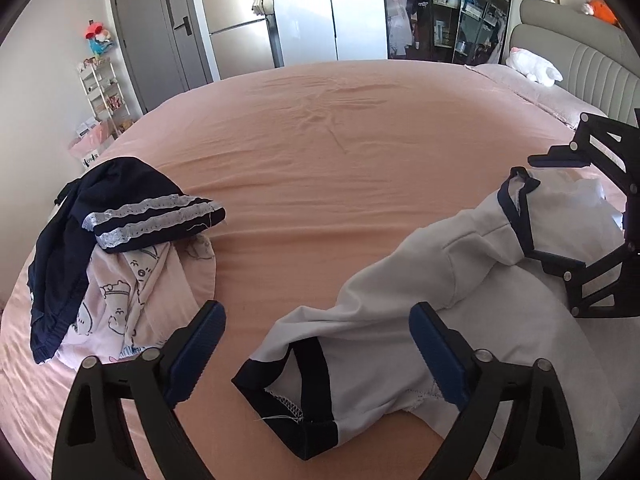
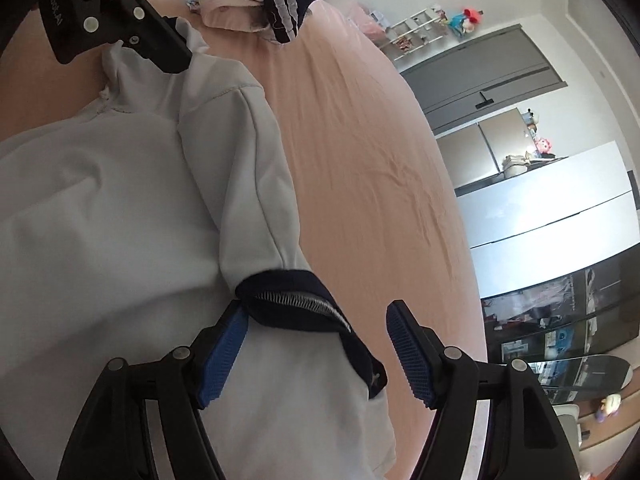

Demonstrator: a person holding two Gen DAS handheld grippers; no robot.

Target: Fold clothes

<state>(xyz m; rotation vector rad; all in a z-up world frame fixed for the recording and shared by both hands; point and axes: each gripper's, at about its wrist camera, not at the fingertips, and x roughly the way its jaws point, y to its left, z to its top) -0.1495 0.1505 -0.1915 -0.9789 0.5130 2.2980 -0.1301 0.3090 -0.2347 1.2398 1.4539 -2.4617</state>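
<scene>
A home bedroom: pink-sheeted bed [image 1: 320, 152], padded headboard [image 1: 576, 60], wardrobe [image 1: 328, 8], plush toys [image 1: 534, 65].

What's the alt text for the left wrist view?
A white long-sleeved top with navy cuffs lies on a pink bedsheet, one navy cuff between the open jaws of the left gripper. The right gripper brackets the other cuff at far right. A pile of navy and pink printed clothes sits at left.
</scene>
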